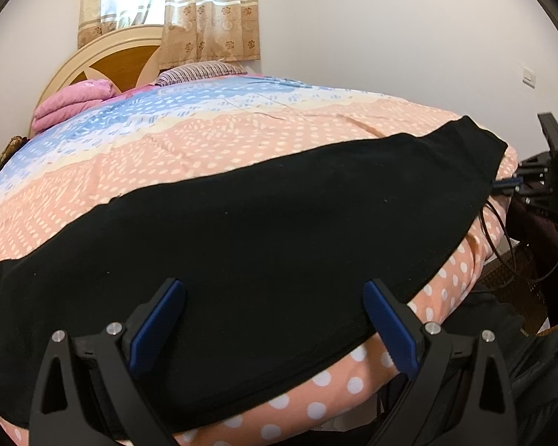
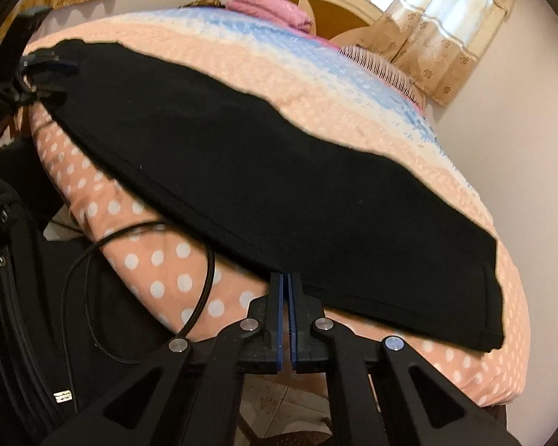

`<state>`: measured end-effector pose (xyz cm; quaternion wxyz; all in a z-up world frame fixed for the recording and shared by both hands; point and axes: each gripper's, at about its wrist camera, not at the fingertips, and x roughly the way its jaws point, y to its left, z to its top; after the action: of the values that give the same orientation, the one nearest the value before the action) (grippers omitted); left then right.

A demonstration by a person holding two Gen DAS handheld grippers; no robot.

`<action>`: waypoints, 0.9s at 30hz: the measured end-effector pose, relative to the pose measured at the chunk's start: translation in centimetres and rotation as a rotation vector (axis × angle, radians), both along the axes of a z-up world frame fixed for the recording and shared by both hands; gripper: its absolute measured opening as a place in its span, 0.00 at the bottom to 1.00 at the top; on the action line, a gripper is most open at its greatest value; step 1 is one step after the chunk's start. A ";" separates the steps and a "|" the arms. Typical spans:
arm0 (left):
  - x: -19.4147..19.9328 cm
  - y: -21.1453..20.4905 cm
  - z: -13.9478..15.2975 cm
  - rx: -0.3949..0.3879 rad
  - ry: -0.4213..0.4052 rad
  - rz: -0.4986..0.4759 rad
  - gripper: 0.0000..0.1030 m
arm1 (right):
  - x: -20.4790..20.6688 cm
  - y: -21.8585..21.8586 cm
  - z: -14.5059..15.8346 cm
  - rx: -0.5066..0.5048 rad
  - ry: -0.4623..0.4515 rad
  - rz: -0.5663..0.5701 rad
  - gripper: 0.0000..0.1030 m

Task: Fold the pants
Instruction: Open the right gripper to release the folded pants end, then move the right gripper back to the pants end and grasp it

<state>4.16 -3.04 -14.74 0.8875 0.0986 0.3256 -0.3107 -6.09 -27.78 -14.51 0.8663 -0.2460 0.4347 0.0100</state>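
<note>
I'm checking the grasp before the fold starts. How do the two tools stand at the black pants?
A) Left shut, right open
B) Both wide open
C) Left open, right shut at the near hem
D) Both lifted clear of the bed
C: the left tool straddles the black pants with fingers apart, while the right tool has its pads together at the near hem.

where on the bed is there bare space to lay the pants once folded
Free: the wide band of bedspread between the black pants and the pink blanket and pillow at the headboard. Crowded: the near edge, where the pants, both grippers and a cable sit.
</note>
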 end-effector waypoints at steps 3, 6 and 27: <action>-0.1 0.2 0.2 0.004 -0.007 0.001 0.96 | 0.0 -0.1 0.0 0.014 0.002 0.001 0.03; 0.1 0.6 0.4 0.002 -0.013 0.006 0.96 | -0.5 -0.8 1.1 0.077 0.022 0.006 0.04; 3.6 6.9 -0.5 0.010 -0.003 0.205 0.97 | 4.0 -0.5 10.2 0.457 -0.001 -0.031 0.14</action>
<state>7.77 3.89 -15.20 0.9147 0.0699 0.3340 -0.2166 -2.07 -28.33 -4.36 0.8998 -0.0367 0.4243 0.0948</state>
